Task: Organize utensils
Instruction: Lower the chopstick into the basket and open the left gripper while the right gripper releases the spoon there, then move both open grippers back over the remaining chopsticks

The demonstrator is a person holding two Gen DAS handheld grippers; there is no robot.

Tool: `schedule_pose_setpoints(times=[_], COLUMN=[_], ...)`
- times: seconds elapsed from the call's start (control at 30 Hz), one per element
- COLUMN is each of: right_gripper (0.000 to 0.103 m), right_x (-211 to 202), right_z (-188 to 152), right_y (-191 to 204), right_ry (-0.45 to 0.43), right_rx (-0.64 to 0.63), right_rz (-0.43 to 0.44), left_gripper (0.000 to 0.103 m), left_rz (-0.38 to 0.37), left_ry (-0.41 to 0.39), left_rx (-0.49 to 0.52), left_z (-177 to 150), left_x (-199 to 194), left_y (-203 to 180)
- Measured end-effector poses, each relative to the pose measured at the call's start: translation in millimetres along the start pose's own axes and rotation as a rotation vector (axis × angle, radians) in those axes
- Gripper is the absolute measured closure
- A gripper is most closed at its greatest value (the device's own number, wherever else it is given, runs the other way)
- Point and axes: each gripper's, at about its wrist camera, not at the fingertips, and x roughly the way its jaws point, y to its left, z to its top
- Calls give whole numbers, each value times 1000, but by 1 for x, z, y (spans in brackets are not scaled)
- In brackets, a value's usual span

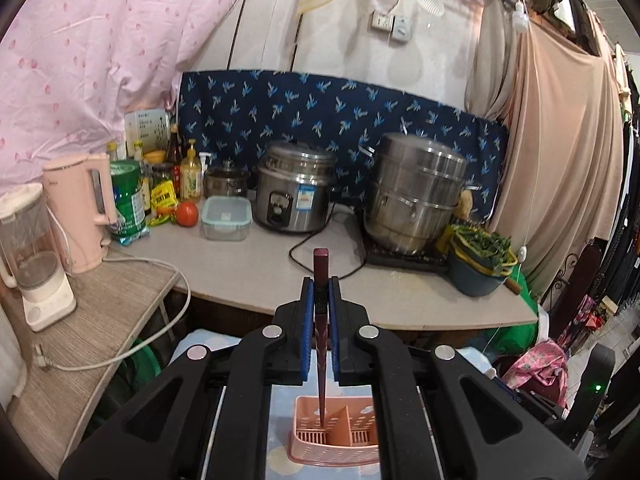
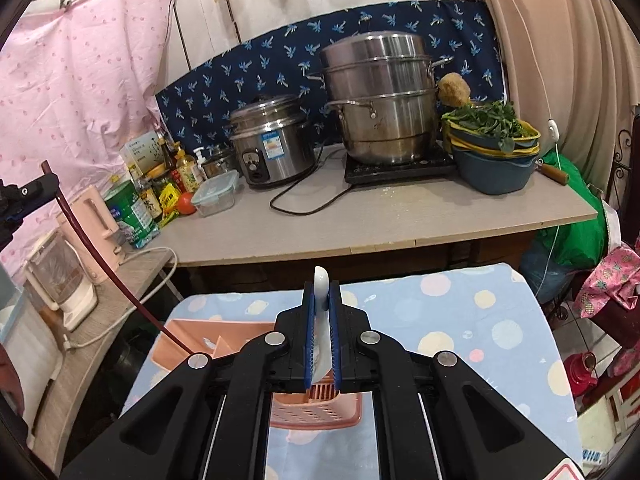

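Note:
My left gripper (image 1: 321, 286) is shut on a dark red chopstick (image 1: 320, 320). The stick runs upright between the blue pads, and its tip hangs over the left compartment of the pink slotted utensil basket (image 1: 316, 458). In the right wrist view my right gripper (image 2: 322, 286) is shut on a white ceramic spoon (image 2: 322, 280) above the same pink basket (image 2: 316, 414). That basket stands on a light blue dotted cloth (image 2: 460, 320). At the left edge of that view the left gripper (image 2: 24, 196) shows, with the chopstick (image 2: 104, 264) slanting down into the basket.
A counter (image 2: 400, 216) behind holds a rice cooker (image 2: 272, 142), a stacked steel steamer (image 2: 380, 100) on a hob, a blue basin of greens (image 2: 492, 168), a lidded box, a tomato and bottles. A pink kettle (image 1: 80, 208) and a blender (image 1: 36, 256) stand on a side shelf.

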Motion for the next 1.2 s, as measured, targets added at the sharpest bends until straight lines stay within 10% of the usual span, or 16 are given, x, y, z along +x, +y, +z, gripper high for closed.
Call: schedule_pose_setpoints(times=[0.37, 0.53, 0.9, 1.2], right_gripper=[95, 93, 88, 83], right_x=[33, 21, -46, -123], right_z=[-23, -25, -52, -134], right_y=[-4, -4, 2, 4], right_ry=[71, 50, 47, 99], right_rx=[-5, -10, 4, -12], right_rz=[3, 3, 64, 49], left_gripper=[94, 74, 59, 56], left_rz=[42, 39, 47, 63], left_ry=[40, 40, 75, 190], left_rx=[10, -20, 14, 62], left_z=[-30, -34, -56, -134], left_x=[26, 20, -35, -109], left_y=[8, 17, 19, 25])
